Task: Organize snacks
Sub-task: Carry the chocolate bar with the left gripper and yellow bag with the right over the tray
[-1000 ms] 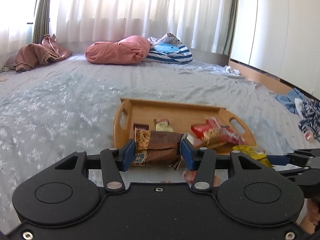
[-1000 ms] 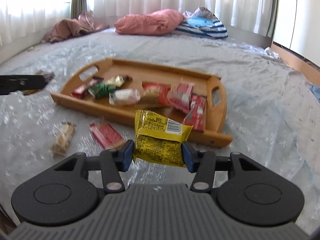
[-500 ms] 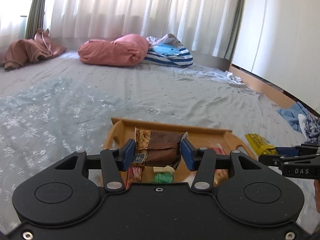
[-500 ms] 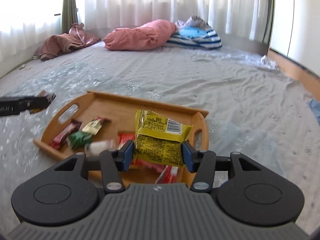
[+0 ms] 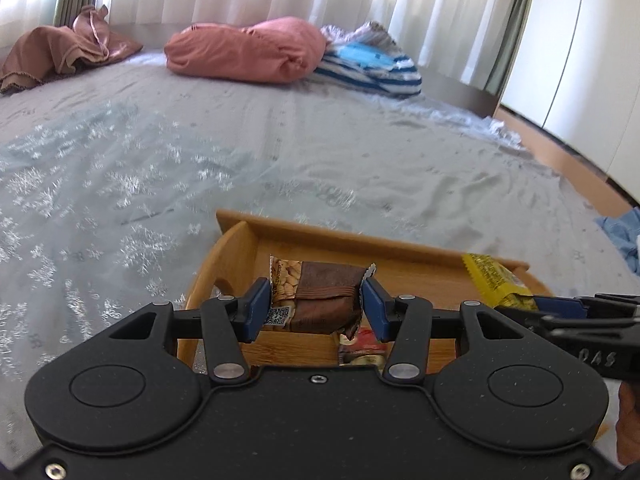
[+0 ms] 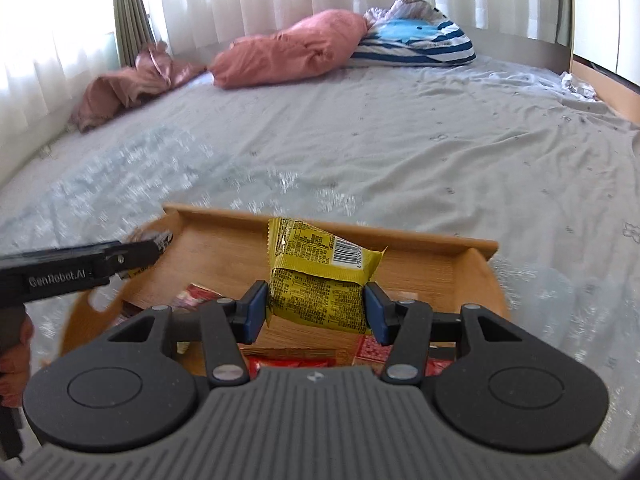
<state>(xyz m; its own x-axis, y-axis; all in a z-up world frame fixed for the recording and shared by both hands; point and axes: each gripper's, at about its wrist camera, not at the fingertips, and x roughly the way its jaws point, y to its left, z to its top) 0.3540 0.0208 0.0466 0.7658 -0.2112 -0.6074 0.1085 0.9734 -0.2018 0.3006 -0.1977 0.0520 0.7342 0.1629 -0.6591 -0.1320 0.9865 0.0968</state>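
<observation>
Grey bedding (image 5: 280,152) lay under a wooden tray (image 5: 360,240); the left gripper (image 5: 316,306) clamped a brown snack packet (image 5: 320,300) over it. From the right wrist, the right gripper (image 6: 316,306) pinched a yellow snack packet (image 6: 316,280) above the tray.

tray (image 5: 400,240) contents mostly hidden, bedspread (image 6: 120,184) blurred

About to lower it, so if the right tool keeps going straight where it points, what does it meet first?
Probably the bare floor of the wooden tray, just beyond the yellow snack packet the right tool holds; depth is unclear.
</observation>
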